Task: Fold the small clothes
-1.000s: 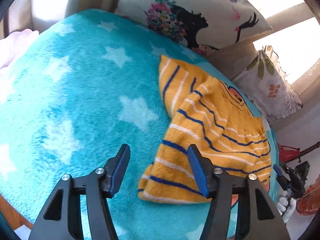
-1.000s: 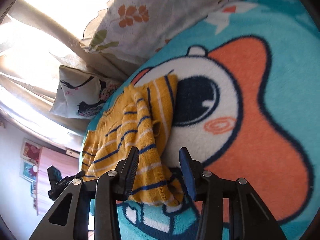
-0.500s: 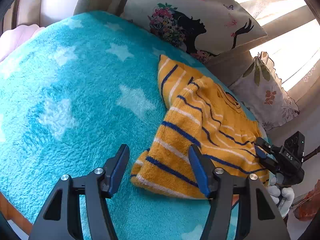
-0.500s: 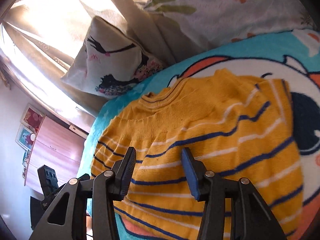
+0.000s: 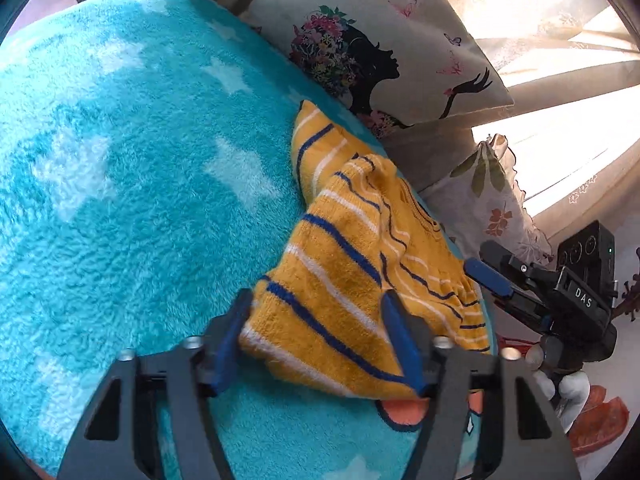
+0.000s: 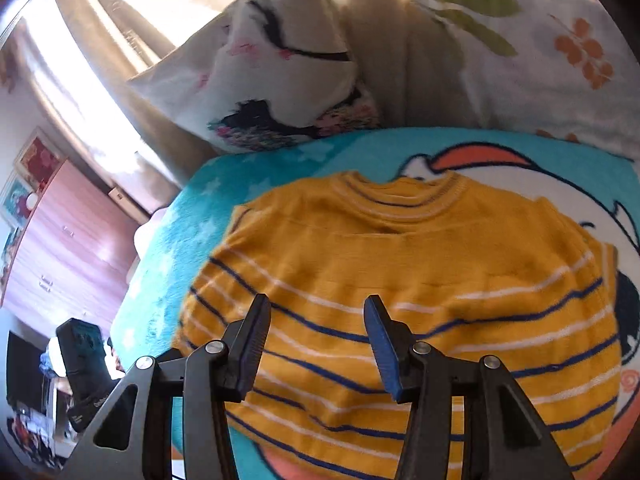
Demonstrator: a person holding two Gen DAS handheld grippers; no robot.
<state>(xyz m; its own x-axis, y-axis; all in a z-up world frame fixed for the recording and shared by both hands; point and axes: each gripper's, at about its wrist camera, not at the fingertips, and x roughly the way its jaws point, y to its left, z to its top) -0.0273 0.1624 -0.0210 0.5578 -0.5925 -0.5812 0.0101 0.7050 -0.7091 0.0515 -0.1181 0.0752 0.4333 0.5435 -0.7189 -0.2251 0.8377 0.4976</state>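
Blue-padded fingers of the left gripper stand apart, straddling the near edge of the yellow striped sweater without pinching it. Fingers of the right gripper are likewise spread, poised over the sweater's striped body, though whether they touch it cannot be told. It lies on a turquoise fleece blanket, with printed pillows behind.

Open blanket left of sweater, free to pass. Pillows block far edge just behind sweater collar. Right gripper crowds sweater's right side.
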